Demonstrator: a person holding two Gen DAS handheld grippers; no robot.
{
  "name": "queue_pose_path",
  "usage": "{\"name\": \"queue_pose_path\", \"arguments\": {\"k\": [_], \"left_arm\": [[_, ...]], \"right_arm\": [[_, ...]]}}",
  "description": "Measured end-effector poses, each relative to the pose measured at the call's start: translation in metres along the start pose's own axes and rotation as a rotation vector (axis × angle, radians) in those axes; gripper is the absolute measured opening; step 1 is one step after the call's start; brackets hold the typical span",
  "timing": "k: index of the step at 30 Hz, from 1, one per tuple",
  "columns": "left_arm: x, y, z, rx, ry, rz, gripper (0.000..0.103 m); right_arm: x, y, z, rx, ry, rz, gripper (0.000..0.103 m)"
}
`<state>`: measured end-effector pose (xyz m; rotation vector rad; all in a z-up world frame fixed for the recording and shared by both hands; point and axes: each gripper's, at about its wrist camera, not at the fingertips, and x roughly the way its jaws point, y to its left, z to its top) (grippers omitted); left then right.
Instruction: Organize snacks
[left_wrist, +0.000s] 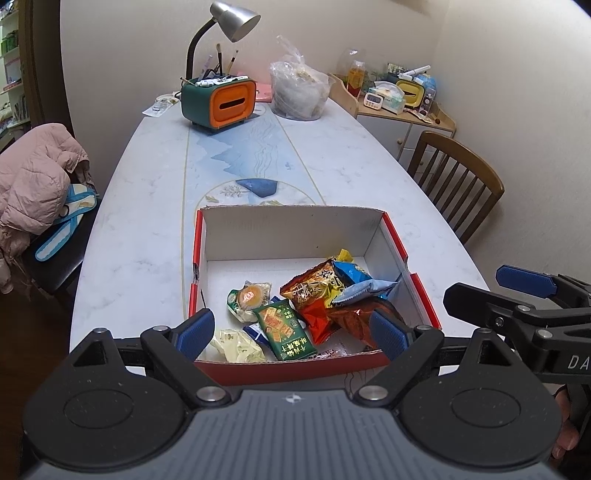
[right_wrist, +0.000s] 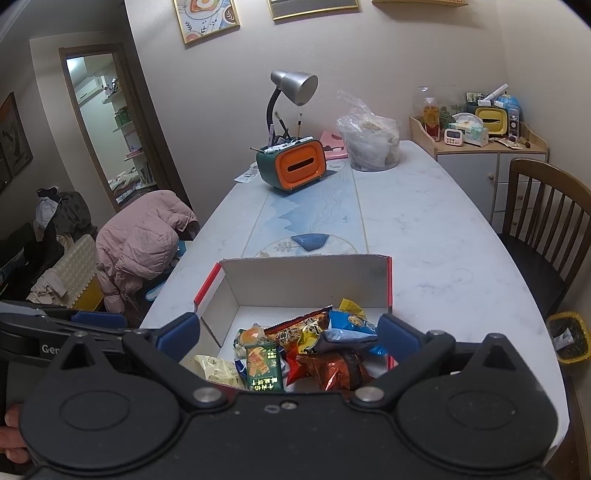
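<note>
A long marble-patterned desk (left_wrist: 147, 229) carries an open cardboard box (left_wrist: 291, 229), red outside and white inside, set at the near end. All the snacks in view lie inside it, heaped toward the near right corner: a green cracker packet (left_wrist: 286, 328), a round wrapped pastry (left_wrist: 249, 297), a pale yellow packet (left_wrist: 238, 347), an orange-red crisp bag (left_wrist: 314, 286), a dark red foil bag (left_wrist: 354, 317) and a blue packet (left_wrist: 360, 282). The left gripper (left_wrist: 291, 332) hovers over the box's near edge with its blue-padded fingers (left_wrist: 195, 328) spread wide and nothing between them. The right gripper (right_wrist: 290, 332) hangs beside it, its fingers (right_wrist: 397, 334) equally wide apart and empty; from the left wrist view it shows at the right edge, clear of the box. No loose snack is visible on the desk outside the box. Farther back stand a green and orange tissue box (left_wrist: 221, 99) with brushes in its top, a silver desk lamp (left_wrist: 232, 18) and a clear plastic bag (left_wrist: 299, 92). Gathering appears complete or nearly so; the likely next move is to tidy the heap, which calls for lowering one gripper into the box and closing gently on a single crinkly packet.
</note>
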<state>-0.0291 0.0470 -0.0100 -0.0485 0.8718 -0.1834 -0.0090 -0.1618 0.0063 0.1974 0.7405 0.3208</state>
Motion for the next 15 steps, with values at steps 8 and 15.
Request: {"name": "queue_pose_path", "arguments": {"k": [8, 15], "left_arm": [[0.000, -0.001, 0.000, -0.002, 0.001, -0.002, 0.092], [0.006, -0.010, 0.007, -0.013, 0.004, -0.001, 0.092]], "right_arm": [[-0.002, -0.004, 0.002, -0.003, -0.003, -0.001, 0.103], [-0.002, -0.012, 0.006, -0.015, -0.003, 0.010, 0.103]]}}
